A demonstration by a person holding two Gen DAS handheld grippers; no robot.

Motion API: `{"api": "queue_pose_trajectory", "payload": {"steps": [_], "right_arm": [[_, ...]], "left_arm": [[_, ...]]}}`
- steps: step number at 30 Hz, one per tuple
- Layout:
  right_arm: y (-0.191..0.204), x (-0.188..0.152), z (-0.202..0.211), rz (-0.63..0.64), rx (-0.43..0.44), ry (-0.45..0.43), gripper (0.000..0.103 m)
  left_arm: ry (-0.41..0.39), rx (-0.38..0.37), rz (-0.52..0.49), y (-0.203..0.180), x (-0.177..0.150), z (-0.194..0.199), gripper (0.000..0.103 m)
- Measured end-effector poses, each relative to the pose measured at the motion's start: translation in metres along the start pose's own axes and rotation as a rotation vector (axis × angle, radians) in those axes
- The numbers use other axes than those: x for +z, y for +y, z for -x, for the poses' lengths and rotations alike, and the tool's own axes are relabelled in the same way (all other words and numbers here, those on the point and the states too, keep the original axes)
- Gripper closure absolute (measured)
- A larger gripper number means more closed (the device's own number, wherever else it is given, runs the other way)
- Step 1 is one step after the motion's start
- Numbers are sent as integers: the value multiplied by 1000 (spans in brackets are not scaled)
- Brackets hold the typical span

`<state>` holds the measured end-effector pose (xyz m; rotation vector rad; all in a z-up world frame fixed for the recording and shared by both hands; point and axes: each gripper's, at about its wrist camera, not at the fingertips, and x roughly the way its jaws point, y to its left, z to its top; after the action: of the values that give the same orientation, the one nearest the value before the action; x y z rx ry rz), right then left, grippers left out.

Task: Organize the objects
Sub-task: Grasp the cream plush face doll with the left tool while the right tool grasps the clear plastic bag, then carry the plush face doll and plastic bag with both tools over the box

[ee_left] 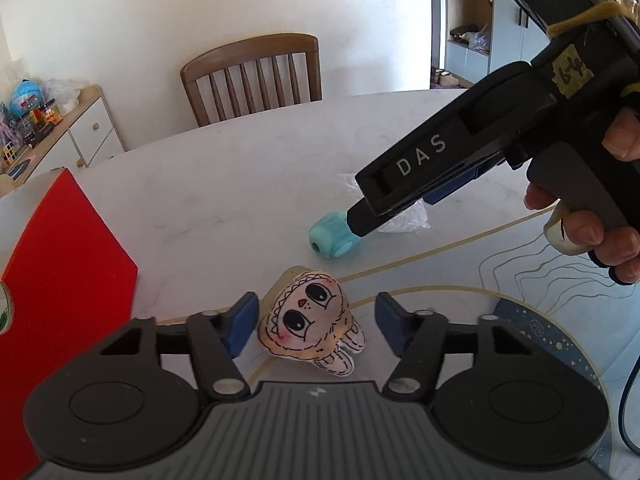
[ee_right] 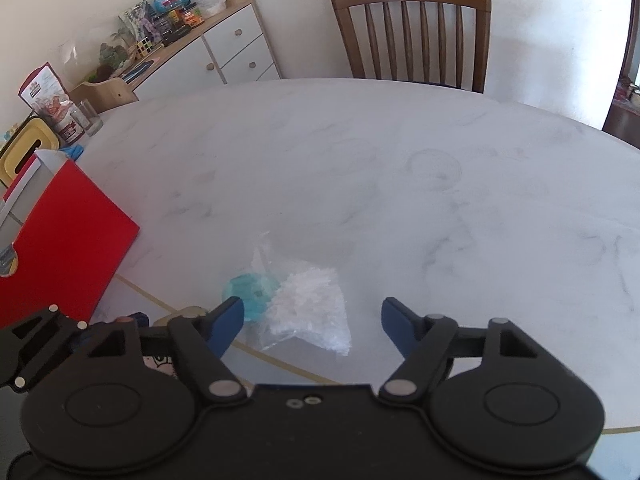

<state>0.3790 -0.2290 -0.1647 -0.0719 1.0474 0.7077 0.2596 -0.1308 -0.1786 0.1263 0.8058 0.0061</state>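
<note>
**Hovering over small toys on a marble counter**

Spreading across both views, the white marble-patterned oval counter (ee_right: pixel 360 168) carries everything, with a brown wooden slat-back chair (ee_right: pixel 412 32) beyond its far edge. A tall red cardboard box (ee_left: pixel 60 280) stands at the left; its contents cannot be seen.

The right gripper (ee_left: pixel 362 224) reaches in over the counter in the left wrist view, white letters "DAS" on its black body and a tape label reading "b4" or similar higher up. From its own camera its jaws stand wide apart and hold nothing. The left gripper (ee_left: pixel 316 324) likewise has its jaws wide, gripping nothing.

A crumpled clear plastic bag (ee_right: pixel 308 312) with white filling lies between the right jaws. Touching it lies a small teal plastic cylinder-shaped toy (ee_left: pixel 330 238). A small cream plush doll with big drawn eyes (ee_left: pixel 312 328) lies between the left jaws.
</note>
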Motion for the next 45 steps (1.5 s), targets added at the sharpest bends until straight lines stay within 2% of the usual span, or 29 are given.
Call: {"api": "queue_pose_trajectory", "payload": {"steps": [4, 6, 11, 18, 30, 45], "right_arm": [[0, -1, 0, -17, 19, 2, 35], [-1, -2, 1, -28, 23, 0, 37], [-2, -2, -2, -45, 24, 11, 56], [-3, -6, 5, -61, 10, -10, 72], [9, -22, 42, -30, -13, -54, 75], [47, -46, 97, -30, -31, -101, 75]], "left_arm": [[13, -3, 12, 3, 2, -2, 52], [13, -7, 20, 4, 3, -1, 52], [2, -12, 29, 5, 5, 4, 54], [10, -23, 48, 6, 8, 8, 56], [-1, -49, 70, 10, 18, 30, 57], [15, -96, 116, 29, 26, 75, 57]]}}
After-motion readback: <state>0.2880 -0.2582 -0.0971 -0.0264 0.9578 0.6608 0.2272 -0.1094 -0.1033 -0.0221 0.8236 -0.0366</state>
